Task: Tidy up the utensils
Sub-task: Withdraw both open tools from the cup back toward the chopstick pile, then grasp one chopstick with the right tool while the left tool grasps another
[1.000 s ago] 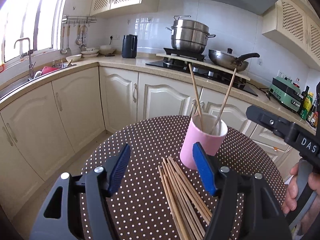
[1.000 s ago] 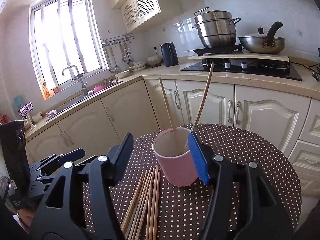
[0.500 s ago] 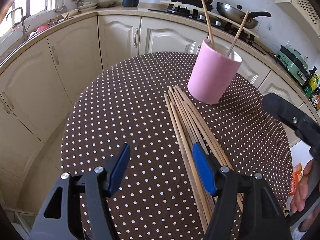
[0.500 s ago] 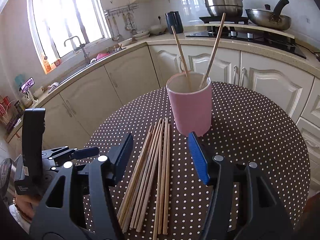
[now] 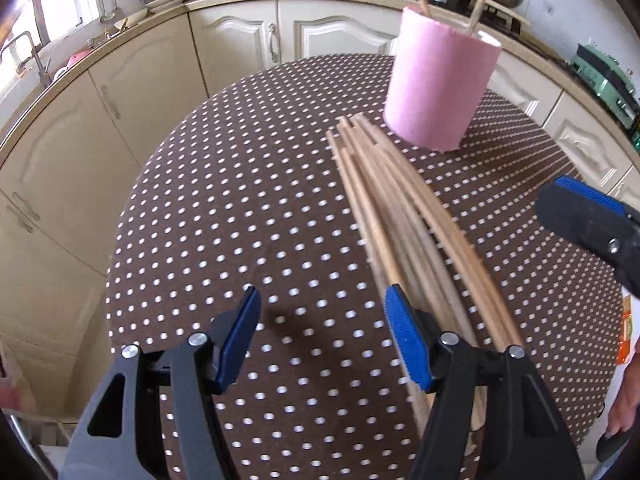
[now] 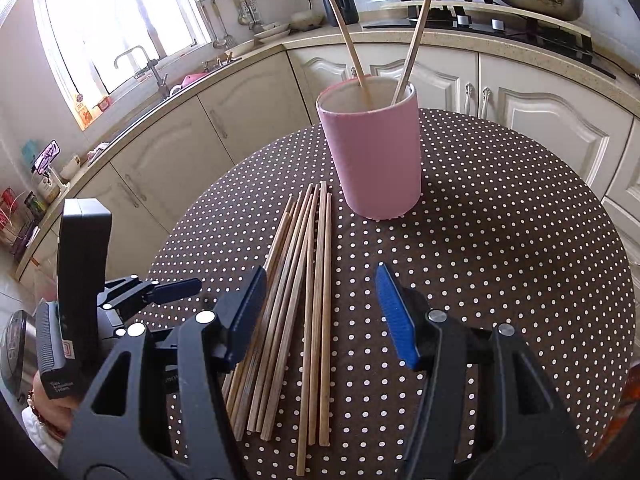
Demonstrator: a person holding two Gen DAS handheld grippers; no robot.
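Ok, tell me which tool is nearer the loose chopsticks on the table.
Right. The right tool straddles part of the chopsticks; the left tool is just left of them, over bare cloth.

A bundle of wooden chopsticks [image 6: 304,304] lies flat at frame centre; behind them a pink cup [image 6: 374,152] stands upright, holding two leaning chopsticks [image 6: 414,36]

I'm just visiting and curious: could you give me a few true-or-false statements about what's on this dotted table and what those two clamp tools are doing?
1. Two chopsticks stand in the pink cup. True.
2. The pink cup lies tipped on its side. False: it stands upright.
3. A bundle of chopsticks lies flat on the dotted tablecloth. True.
4. The right gripper is clamped on a chopstick. False: its fingers stand apart, holding nothing.
5. The left gripper holds nothing. True.
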